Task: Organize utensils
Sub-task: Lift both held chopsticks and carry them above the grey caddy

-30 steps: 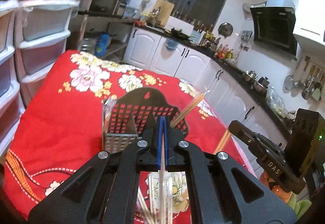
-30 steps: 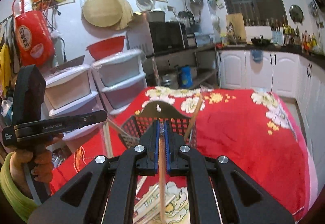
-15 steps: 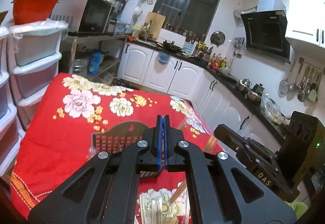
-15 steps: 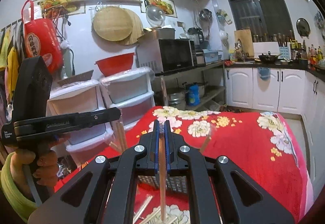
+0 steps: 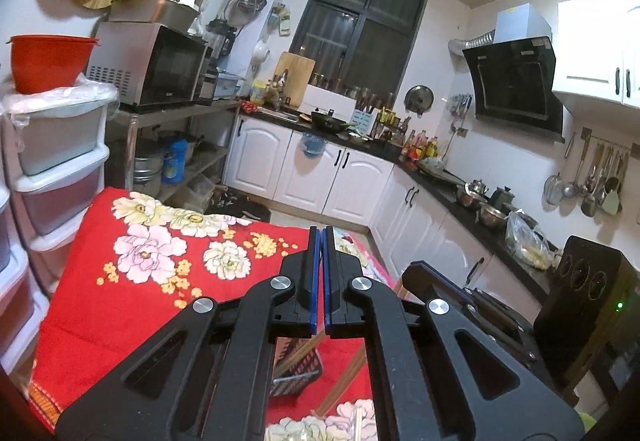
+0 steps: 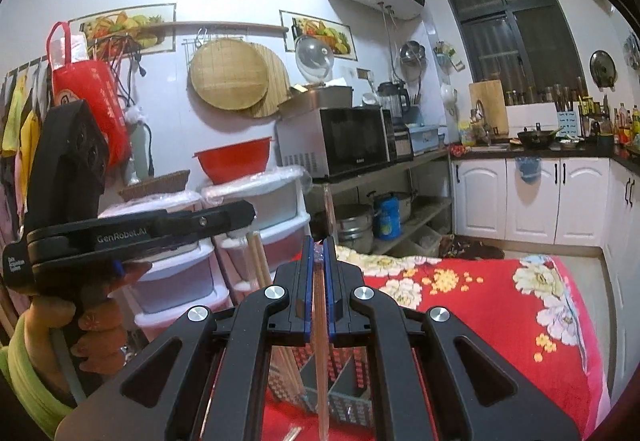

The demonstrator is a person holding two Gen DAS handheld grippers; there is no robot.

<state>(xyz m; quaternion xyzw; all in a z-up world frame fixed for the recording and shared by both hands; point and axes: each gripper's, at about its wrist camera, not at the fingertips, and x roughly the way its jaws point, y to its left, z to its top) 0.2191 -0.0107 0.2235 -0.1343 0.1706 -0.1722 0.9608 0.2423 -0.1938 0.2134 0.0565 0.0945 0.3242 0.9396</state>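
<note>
My left gripper has its jaws pressed together high over the red floral table; what it holds is hidden in its own view. In the right wrist view wooden chopsticks hang from the left gripper. My right gripper is shut on a clear pinkish chopstick that points down. The black perforated utensil basket stands below both grippers; its edge shows in the left wrist view.
Loose chopsticks lie on the cloth near the table's front. Stacked plastic drawers stand left of the table. White kitchen cabinets and a counter run beyond the far edge.
Both grippers have risen and tilted up, each still shut. The basket has dropped from the middle of both views to beneath the fingers.
</note>
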